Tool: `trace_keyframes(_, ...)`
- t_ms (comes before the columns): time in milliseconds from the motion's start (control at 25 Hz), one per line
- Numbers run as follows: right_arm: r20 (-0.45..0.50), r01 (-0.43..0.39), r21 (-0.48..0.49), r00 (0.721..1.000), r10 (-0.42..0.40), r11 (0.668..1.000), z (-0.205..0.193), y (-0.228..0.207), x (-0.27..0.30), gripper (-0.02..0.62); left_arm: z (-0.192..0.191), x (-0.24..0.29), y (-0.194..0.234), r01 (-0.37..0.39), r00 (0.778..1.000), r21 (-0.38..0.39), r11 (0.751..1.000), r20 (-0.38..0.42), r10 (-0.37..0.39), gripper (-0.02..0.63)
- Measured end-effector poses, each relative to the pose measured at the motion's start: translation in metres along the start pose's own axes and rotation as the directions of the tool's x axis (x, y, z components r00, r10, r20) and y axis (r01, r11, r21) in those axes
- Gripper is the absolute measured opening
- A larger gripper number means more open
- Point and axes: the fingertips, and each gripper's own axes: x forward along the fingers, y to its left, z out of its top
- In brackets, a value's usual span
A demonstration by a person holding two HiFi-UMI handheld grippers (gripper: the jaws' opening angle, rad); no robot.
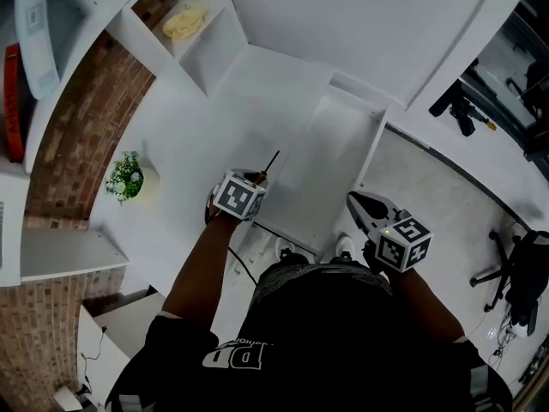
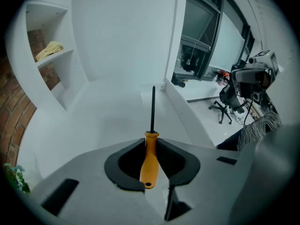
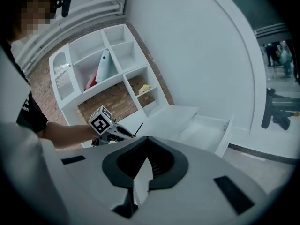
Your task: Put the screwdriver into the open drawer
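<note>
Grips the screwdriver [image 2: 150, 153] by its orange handle between the pads of the left hand-held gripper [image 2: 151, 142], with the dark shaft pointing straight out ahead of the jaws, probably so as to lead tip first toward the target. Carries it in the air above the white surface [image 1: 189, 136], just left of the open drawer [image 1: 374, 148] at the centre of the head view and not yet over the cavity. Holds the right hand-held gripper [image 3: 147, 139] clenched on nothing, tips together, low by the drawer's near right corner. Judged as parked out of the way, with one hand enough for this job.

Shows only the thin shaft in the head view, poking toward the upper right. Hides the handle there behind the marker cube [image 1: 238, 196]. Loses the drawer's near end behind the person's torso [image 1: 326, 333] at lower centre. Leaves the drawer floor looking bare as far as visible. Cannot make out the tip's shape, too thin and dark against the white. Catches the left tool only small, at centre left of the right gripper view.
</note>
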Motion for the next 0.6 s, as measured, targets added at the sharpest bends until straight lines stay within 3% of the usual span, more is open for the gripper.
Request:
trace_keyframes(160,-0.012,-0.035,-0.002,0.999,0.035,0.999,-0.004,-0.003,-0.009,0.005,-0.001,0.004,-0.032,0.006,0.999,-0.072,0.997,0.034,-0.004,0.086)
trace_keyframes(360,-0.028,-0.059,0.002,0.998,0.059,0.998,-0.012,-0.011,-0.02,0.005,-0.003,0.025,-0.063,-0.001,0.999,-0.094,0.996,0.045,0.005,0.086)
trace_keyframes(600,-0.049,-0.074,-0.03,0.996,0.072,0.997,-0.021,-0.014,-0.035,0.005,-0.02,0.055,-0.078,-0.054,0.998,-0.111,0.992,-0.033,0.051,0.086)
